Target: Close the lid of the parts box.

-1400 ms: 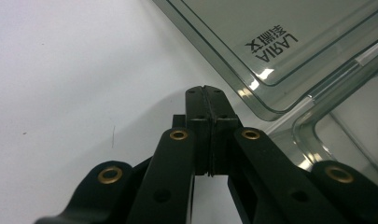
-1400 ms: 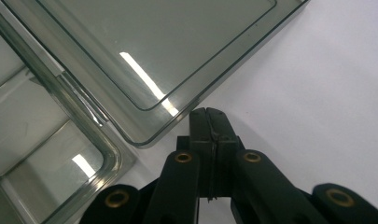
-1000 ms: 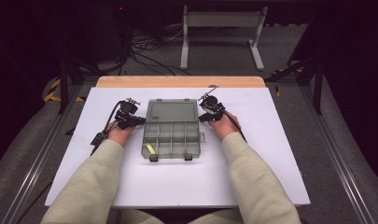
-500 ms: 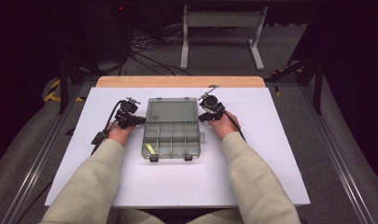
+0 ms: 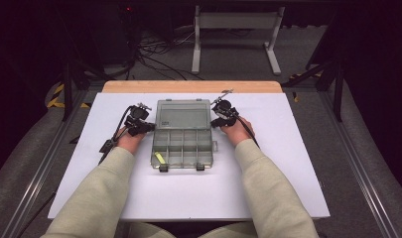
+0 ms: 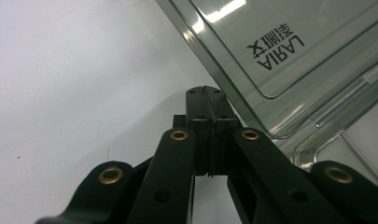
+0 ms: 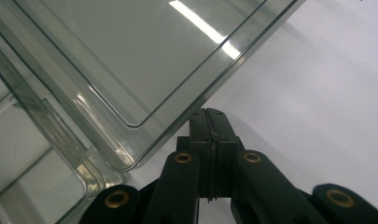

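A clear plastic compartment box (image 5: pixel 181 141) lies open in the middle of the white table, its lid (image 5: pixel 182 115) folded back on the far side. A small yellow piece (image 5: pixel 159 158) sits in a near-left compartment. My left gripper (image 5: pixel 150 126) rests shut at the box's left edge, beside the lid (image 6: pixel 289 51), which bears printed lettering; the two black jaws meet with nothing between them (image 6: pixel 206 88). Mirrored at the box's right edge, my right gripper (image 5: pixel 214 122) is shut as well, its closed tips (image 7: pixel 207 112) just under the lid's rim (image 7: pixel 130 70).
The white table top (image 5: pixel 198 193) has free room in front of the box and on both sides. A wooden strip (image 5: pixel 188 87) runs along its far edge. Beyond it stand a white frame (image 5: pixel 235 34) and cables on the dark floor.
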The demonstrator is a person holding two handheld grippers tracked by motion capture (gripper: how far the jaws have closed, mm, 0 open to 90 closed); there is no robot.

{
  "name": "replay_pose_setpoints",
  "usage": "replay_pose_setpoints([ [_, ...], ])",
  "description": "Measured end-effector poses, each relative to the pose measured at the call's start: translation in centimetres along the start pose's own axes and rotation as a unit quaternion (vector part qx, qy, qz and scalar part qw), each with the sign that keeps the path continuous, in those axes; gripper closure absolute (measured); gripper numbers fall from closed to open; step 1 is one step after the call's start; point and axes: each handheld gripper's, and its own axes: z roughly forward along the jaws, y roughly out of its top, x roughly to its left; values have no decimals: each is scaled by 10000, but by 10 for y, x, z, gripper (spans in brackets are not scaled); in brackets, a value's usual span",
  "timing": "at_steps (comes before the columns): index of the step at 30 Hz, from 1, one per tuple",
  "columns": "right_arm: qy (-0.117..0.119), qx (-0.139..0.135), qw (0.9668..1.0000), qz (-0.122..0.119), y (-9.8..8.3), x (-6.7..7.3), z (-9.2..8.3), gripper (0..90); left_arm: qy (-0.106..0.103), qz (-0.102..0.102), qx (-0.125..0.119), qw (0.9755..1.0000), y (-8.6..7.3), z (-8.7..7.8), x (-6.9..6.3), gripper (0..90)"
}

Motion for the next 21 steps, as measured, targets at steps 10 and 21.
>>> replay_pose_setpoints([
  [10, -21, -25, 10000, 21, 3, -2, 2, 900, 23, -47, -89, 9999, 2, 2, 2, 895],
  [21, -74, -72, 9999, -13, 6, -3, 4, 900, -78, -195, -188, 9996, 3, 5, 5, 895],
])
